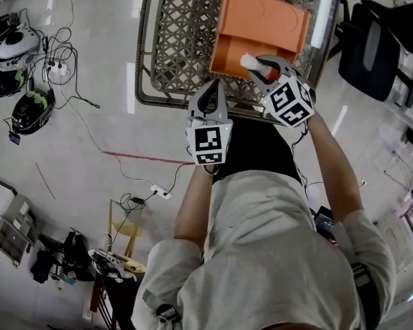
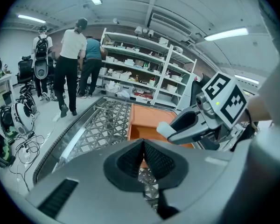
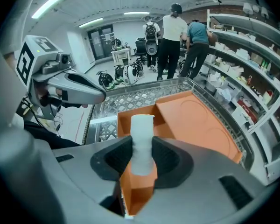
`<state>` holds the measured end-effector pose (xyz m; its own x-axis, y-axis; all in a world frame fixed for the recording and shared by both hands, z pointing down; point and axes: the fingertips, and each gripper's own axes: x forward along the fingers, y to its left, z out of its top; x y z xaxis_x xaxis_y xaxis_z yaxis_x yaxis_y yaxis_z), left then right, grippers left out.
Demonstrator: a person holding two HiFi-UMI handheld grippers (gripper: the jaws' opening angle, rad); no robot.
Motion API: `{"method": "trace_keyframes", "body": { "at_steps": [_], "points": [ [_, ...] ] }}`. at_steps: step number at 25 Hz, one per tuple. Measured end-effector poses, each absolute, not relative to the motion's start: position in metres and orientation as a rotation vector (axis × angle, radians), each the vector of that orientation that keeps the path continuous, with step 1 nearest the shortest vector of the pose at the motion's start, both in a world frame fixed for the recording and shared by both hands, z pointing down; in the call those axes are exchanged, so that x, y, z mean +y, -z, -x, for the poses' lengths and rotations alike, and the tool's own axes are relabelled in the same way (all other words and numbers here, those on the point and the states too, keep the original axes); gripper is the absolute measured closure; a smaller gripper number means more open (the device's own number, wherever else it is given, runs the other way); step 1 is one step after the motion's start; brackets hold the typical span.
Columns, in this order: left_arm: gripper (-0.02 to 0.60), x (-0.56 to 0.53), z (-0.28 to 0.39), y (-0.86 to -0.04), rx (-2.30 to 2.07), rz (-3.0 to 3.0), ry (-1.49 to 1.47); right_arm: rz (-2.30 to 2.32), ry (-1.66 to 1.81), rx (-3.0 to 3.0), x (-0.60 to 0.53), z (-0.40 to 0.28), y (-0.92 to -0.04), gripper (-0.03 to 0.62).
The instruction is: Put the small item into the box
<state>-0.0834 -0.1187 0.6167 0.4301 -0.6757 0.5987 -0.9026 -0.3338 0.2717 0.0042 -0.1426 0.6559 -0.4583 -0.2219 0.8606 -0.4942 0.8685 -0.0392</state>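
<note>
- We hold the right gripper [image 1: 259, 65] at the upper middle of the head view, pointing steeply down, with its marker cube just below and to the right.
- Its fingers are clamped on a small white item [image 3: 142, 141], a short pale cylinder that stands upright between the pads in the middle of the right gripper view, its top sticking out above them.
- The white item hangs over the open part of an orange box [image 1: 265, 20]. We cannot tell whether it touches the box.
- The box lies on a lattice table [image 1: 182, 40] at the top of the head view. Its lid is folded back flat, toward the upper right, and the open compartment faces us.
- We hold the left gripper [image 2: 143, 154] to the left of the right one and just apart from it, over the near rim of the table.
- In the left gripper view its fingers are closed on each other at the tips with nothing between them. The lattice shows through the slit below.
- Three people [image 3: 172, 36] stand by shelves [image 3: 252, 64] at the top of the right gripper view, their backs to us.
- Helmets [image 1: 31, 110] and cables lie on the floor at the upper left of the head view.
</note>
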Motion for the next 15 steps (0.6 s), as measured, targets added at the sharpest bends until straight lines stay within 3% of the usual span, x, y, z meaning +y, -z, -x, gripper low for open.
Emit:
{"method": "trace_keyframes", "body": {
  "at_steps": [15],
  "points": [
    [0.575, -0.129, 0.102, -0.642, -1.313, -2.079, -0.576, -0.436, -0.237, -1.878, -0.153, 0.005, -0.699, 0.467]
  ]
}}
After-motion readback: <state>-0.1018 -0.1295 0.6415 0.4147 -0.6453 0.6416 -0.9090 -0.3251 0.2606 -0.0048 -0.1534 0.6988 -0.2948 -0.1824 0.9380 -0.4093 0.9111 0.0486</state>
